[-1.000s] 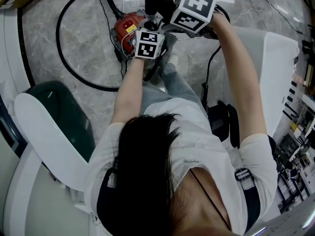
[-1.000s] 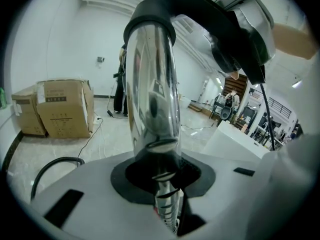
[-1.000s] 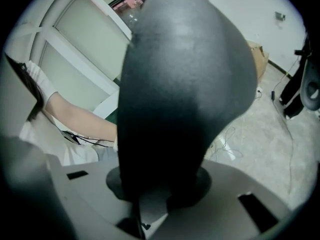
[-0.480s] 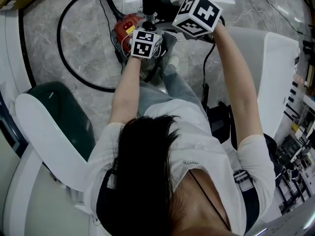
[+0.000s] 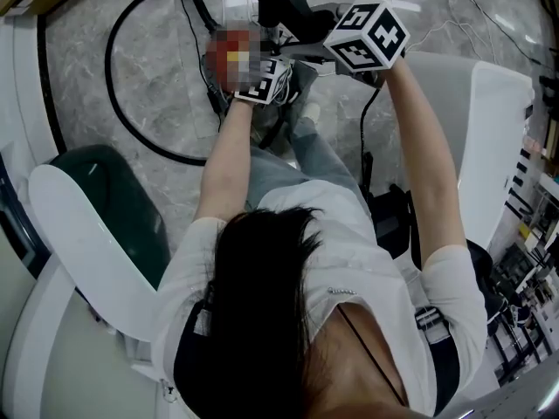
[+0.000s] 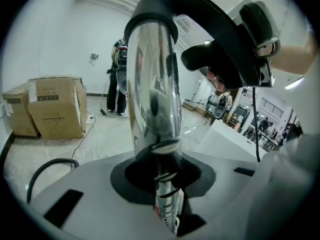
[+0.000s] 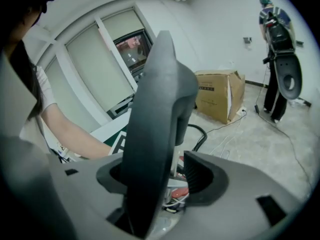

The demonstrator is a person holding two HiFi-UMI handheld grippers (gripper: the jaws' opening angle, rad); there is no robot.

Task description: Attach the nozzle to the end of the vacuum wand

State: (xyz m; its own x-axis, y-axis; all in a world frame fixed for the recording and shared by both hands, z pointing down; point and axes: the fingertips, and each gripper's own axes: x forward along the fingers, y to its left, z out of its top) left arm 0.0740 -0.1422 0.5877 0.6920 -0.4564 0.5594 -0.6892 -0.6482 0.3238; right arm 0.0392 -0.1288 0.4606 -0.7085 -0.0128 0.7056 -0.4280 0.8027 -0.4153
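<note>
Seen from above, a seated person holds two grippers out over a marble floor, near a black hose [image 5: 106, 64] that loops across it. The left gripper [image 6: 165, 180] is clamped on the shiny chrome vacuum wand [image 6: 152, 99], which rises upright between its jaws to a black collar. The right gripper [image 7: 157, 179] stands wide open around a dark grey plastic piece, probably the nozzle [image 7: 152, 119]. Its right-hand pad [image 7: 200, 176] is clearly apart from that piece, while the other side is hidden behind it. Both parts are held in the air ahead of the person's knees, not resting on the floor. No view shows the joint itself, so it is unclear whether the nozzle is fully seated on the wand's end. To do this step well, the left grip should stay firm and still. The right gripper should draw straight back along the nozzle so its open pads do not drag or twist the piece loose. Compared with a second earlier, the right jaws have just been opening, with the nozzle between them. The right gripper's marker cube [image 5: 367, 35] has tilted and sits slightly lower and further right. The left gripper has stayed where it was.
</note>
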